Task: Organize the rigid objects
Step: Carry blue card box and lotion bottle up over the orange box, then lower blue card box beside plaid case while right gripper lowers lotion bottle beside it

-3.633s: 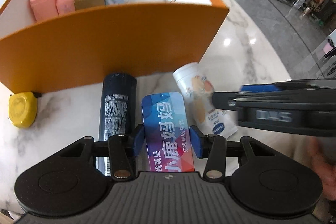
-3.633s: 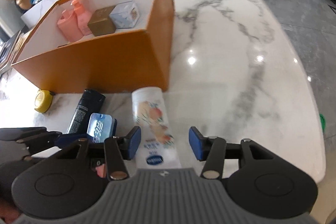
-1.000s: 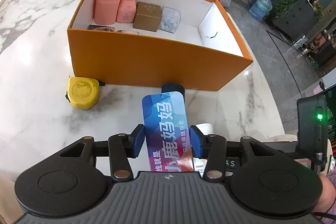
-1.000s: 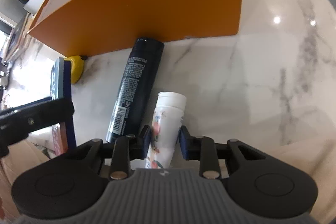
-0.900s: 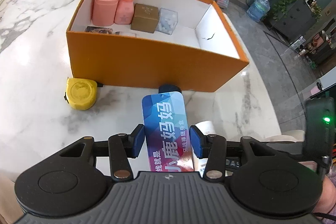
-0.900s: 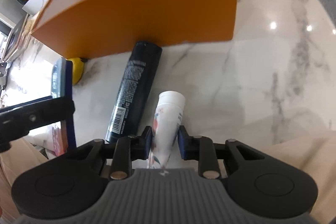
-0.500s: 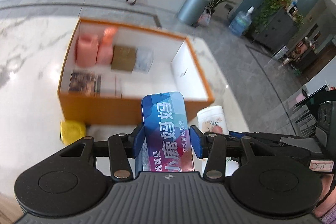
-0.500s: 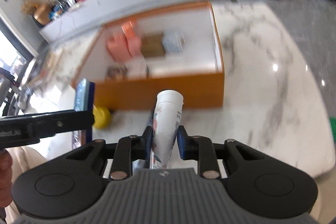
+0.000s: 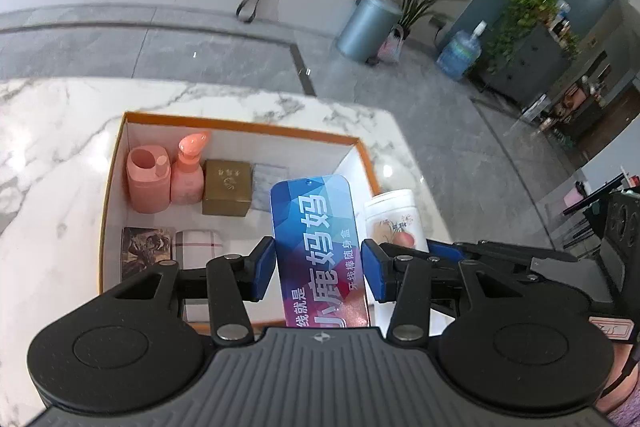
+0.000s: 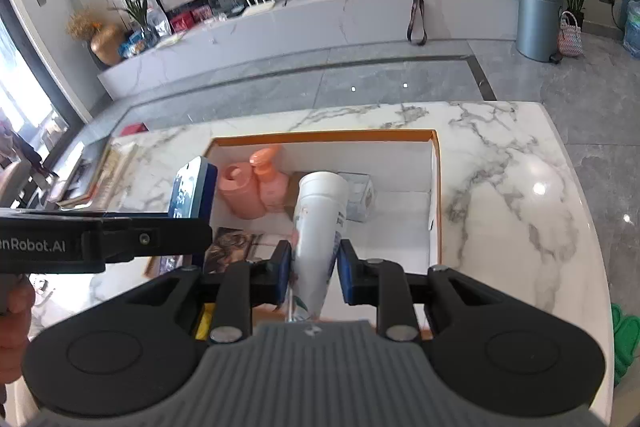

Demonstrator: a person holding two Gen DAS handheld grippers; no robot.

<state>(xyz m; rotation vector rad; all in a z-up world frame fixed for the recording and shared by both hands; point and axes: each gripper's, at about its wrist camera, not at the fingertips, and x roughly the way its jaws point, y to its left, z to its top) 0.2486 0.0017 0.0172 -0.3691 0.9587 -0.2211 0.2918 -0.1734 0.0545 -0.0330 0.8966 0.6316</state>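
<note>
My left gripper (image 9: 318,269) is shut on a flat blue tin (image 9: 318,251) with white Chinese lettering and holds it above the orange box (image 9: 240,126). My right gripper (image 10: 313,273) is shut on a white tube (image 10: 318,223) with a peach print and holds it over the same box (image 10: 324,135). The tube also shows in the left wrist view (image 9: 394,217), just right of the tin. The tin shows edge-on in the right wrist view (image 10: 194,189). The box is white inside.
In the box stand a pink cup (image 9: 146,181), a pink pump bottle (image 9: 188,175), a gold box (image 9: 227,187) and a clear box (image 10: 360,195); a picture card (image 9: 146,251) and checked pack (image 9: 198,251) lie in front. The marble table (image 10: 512,167) extends right.
Both grippers have risen from the table with the tin and the tube and now hang above the open box. The black can and yellow tape measure have dropped out of view.
</note>
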